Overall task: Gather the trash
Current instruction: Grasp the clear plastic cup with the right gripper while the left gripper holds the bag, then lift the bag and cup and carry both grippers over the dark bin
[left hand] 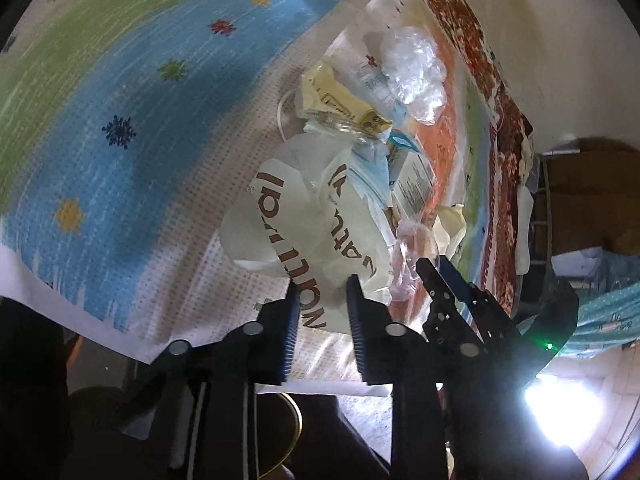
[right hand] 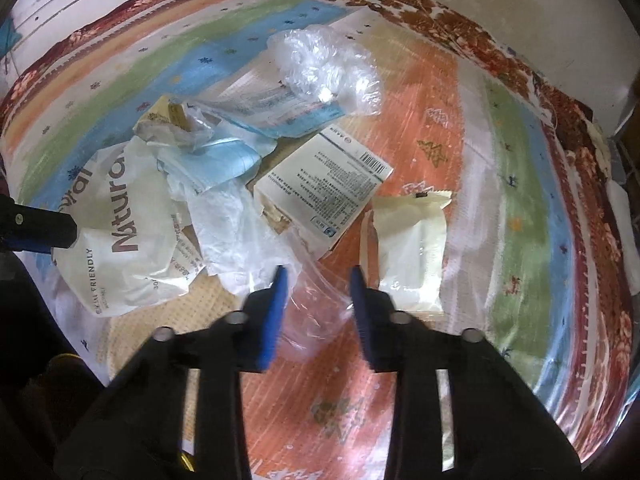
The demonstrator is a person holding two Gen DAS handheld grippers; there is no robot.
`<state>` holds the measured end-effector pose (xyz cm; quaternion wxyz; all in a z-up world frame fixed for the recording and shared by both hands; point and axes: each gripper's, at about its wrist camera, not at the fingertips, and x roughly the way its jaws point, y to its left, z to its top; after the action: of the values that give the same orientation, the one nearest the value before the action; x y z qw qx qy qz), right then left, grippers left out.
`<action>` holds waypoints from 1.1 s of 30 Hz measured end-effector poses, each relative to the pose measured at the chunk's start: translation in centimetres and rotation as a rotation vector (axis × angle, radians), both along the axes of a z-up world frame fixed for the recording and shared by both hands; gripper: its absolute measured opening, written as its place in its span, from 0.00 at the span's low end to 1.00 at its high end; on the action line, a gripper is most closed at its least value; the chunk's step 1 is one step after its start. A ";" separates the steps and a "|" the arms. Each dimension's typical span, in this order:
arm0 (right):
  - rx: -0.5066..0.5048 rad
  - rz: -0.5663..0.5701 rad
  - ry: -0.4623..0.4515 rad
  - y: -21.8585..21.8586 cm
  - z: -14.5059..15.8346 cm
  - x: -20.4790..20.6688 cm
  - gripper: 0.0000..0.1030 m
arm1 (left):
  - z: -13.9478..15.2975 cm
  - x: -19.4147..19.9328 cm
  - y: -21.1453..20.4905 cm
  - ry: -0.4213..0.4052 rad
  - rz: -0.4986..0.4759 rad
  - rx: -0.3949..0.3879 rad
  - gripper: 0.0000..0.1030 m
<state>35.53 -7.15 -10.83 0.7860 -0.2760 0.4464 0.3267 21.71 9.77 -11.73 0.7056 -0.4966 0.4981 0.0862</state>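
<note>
Two tongs work over a heap of trash on a striped, plastic-covered cloth surface [right hand: 420,92]. The left tongs [left hand: 322,280] stand parted with the edge of a white plastic bag printed "Natural" in brown letters [left hand: 304,216] between their blue pads; whether they pinch it cannot be told. The right tongs [right hand: 319,276] are spread wide above a thin clear plastic film bag [right hand: 316,304], not closed on anything. Just right of them lies a cream sealed wet-wipe packet [right hand: 408,240], flat on the orange stripe. Ahead, a white printed carton with a barcode [right hand: 328,188] lies tilted against the heap. Behind it sit a crumpled pale blue face mask [right hand: 228,156], a crumpled yellow wrapper [right hand: 164,124] and a flat blue-and-white printed package [right hand: 276,108]. A ball of crinkled clear plastic wrap [right hand: 324,68] rests at the far side of the heap. In the right wrist view, the left tongs enter from the left edge, touching the white bag
</note>
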 end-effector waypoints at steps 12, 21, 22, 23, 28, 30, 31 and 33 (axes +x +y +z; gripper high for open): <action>0.045 -0.022 0.026 -1.1 2.0 -1.3 0.03 | 3.9 0.9 -0.9 -0.061 -0.112 0.184 0.11; 0.099 -0.050 0.024 -1.8 4.9 -3.4 0.03 | 6.3 0.7 -1.1 -0.086 -0.150 0.306 0.08; 0.105 -0.059 0.019 -1.9 5.3 -3.6 0.03 | 6.5 0.6 -1.0 -0.088 -0.148 0.319 0.08; 0.112 -0.065 0.015 -2.0 5.5 -3.8 0.03 | 6.9 0.6 -1.0 -0.094 -0.149 0.337 0.08; 0.146 -0.090 0.010 -2.5 7.2 -5.0 0.03 | 8.1 0.1 -0.8 -0.129 -0.158 0.358 0.08; 0.162 -0.098 0.012 -2.7 7.6 -5.4 0.03 | 8.7 -0.2 -0.7 -0.143 -0.163 0.370 0.08; 0.170 -0.103 0.012 -2.8 7.9 -5.7 0.03 | 9.1 -0.4 -0.7 -0.150 -0.165 0.381 0.08; 0.183 -0.112 0.012 -3.0 8.4 -6.2 0.03 | 9.6 -0.8 -0.6 -0.158 -0.169 0.402 0.08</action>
<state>29.34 -10.20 -2.46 0.8223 -0.1755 0.4342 0.3233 20.90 9.14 -2.14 0.8319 -0.3079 0.4537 0.0852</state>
